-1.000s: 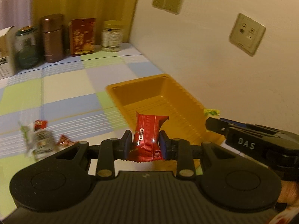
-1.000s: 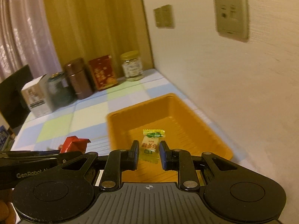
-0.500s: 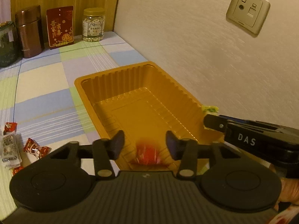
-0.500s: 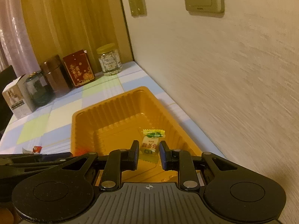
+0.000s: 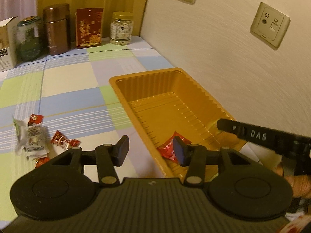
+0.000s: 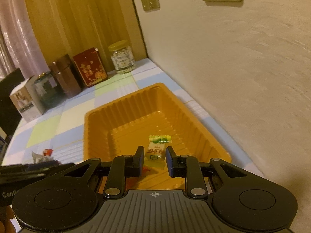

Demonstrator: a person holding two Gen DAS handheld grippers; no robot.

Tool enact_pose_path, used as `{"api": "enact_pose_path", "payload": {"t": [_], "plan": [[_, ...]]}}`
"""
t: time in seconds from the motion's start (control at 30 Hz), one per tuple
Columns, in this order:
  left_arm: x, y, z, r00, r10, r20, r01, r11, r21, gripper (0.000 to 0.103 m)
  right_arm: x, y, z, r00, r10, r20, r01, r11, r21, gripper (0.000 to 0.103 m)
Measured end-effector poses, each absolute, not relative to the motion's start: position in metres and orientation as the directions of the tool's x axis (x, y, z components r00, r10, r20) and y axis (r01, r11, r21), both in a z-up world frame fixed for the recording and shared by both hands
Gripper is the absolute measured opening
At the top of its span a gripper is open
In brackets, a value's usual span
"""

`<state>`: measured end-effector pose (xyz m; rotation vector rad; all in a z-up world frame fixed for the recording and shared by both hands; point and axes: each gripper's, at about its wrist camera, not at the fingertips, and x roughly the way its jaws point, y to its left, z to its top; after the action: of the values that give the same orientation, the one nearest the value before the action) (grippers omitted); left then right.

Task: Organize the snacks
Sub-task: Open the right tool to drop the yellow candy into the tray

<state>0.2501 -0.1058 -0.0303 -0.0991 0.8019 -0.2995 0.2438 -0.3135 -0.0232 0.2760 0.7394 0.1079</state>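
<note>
two grippers hang over a table with a checked cloth (image 5: 64,81), beside a pale wall (image 5: 223,62). an orange tray (image 5: 147,77) lies on the cloth near the wall. at the far edge stand a brown canister (image 5: 56,29), a red box (image 5: 89,28) and a jar (image 5: 121,28) in a row. the left gripper (image 5: 150,151) has its jaws apart, nothing between them; a red snack (image 5: 168,149) lies inside the tray at its near end. the right gripper (image 6: 154,160) is clamped on a yellow candy (image 6: 156,149) above the tray. some more snacks (image 5: 33,136) lie on the cloth left of the tray.
</note>
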Motion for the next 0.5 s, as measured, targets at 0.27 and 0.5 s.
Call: {"api": "enact_pose_path", "payload": {"t": [0.27, 0.5], "plan": [[0.226, -0.086, -0.020, 0.683, -0.257, -0.683, 0.185, 0.966, -0.179, 0.048, 0.236, -0.317, -0.014, 0.751, 0.204, -0.628, 0.012, 0.947, 0.321, 0.067], [0.197, -0.068, -0.003, 0.702, -0.236, -0.672, 0.143, 0.971, -0.192, 0.051, 0.208, -0.311, 0.001, 0.735, 0.186, -0.652, 0.025, 0.953, 0.301, 0.067]]}}
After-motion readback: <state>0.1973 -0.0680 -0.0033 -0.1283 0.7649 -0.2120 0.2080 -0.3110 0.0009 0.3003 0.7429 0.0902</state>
